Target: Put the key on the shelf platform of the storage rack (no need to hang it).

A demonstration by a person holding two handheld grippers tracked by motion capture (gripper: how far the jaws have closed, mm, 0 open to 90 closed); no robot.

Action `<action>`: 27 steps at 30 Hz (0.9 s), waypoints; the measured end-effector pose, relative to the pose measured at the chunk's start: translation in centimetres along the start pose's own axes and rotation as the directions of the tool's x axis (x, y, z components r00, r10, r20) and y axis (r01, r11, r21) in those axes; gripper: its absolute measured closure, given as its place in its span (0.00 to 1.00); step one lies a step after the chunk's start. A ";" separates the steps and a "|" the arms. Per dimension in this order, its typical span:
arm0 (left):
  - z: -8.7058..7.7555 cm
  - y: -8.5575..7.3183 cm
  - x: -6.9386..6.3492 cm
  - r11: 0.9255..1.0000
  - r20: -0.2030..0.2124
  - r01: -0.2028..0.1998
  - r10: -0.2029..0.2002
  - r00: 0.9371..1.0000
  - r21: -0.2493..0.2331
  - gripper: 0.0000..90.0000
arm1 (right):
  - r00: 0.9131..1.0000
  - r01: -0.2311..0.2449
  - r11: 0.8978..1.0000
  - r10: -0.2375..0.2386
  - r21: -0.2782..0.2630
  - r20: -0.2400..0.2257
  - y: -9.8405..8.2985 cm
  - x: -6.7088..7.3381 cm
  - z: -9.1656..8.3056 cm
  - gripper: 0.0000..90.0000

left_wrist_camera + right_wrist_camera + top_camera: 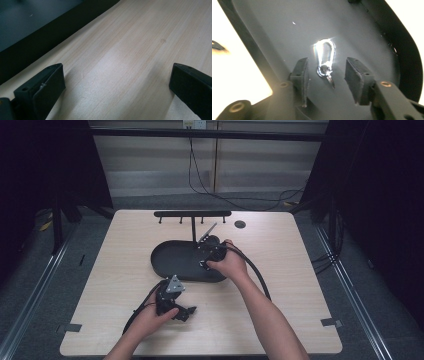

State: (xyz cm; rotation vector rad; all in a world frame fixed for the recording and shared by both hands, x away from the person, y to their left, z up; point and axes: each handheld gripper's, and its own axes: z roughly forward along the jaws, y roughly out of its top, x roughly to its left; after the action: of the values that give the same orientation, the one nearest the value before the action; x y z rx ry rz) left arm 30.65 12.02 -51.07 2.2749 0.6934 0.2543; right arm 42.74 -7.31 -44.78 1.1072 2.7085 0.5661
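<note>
Right gripper (325,72): jaws part-open, pads clear of the carabiner (326,56), which lies between them at 12 o'clock on the black tray (274,27). Left gripper (117,82): jaws wide, empty, over the table (140,37).

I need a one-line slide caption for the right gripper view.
Right gripper, jaws apart, above a shiny carabiner lying in the black tray.
</note>
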 end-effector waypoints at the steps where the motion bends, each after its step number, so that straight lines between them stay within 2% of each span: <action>1: 0.0 0.0 0.0 1.000 0.000 0.000 0.000 1.000 0.000 0.00 | 1.000 0.001 1.000 -0.001 -0.004 -0.004 0.0 0.0 -0.1 0.54; 5: 0.0 0.0 0.0 1.000 0.000 -0.001 0.001 1.000 0.001 0.00 | 1.000 -0.003 1.000 0.003 -0.008 -0.017 0.0 0.2 -0.3 0.47; 11: 0.0 0.0 0.0 1.000 -0.001 -0.001 0.001 1.000 0.000 0.00 | 1.000 -0.007 1.000 0.007 -0.003 -0.010 -0.2 0.3 -0.7 0.37; 20: 0.0 0.0 0.0 1.000 -0.003 -0.001 0.001 1.000 0.003 0.00 | 1.000 -0.008 1.000 0.008 -0.024 -0.011 -1.1 0.2 -2.0 0.35; 27: 0.0 0.0 0.0 1.000 0.000 -0.001 0.001 1.000 0.003 0.00 | 1.000 0.002 1.000 -0.002 -0.028 -0.008 -1.8 0.7 -2.8 0.34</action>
State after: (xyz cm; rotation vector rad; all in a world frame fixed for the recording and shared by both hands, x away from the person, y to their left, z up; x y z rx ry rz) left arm 30.63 11.99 -51.04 2.2785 0.6933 0.2544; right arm 40.29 -8.75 -42.95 1.0974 2.6995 0.6079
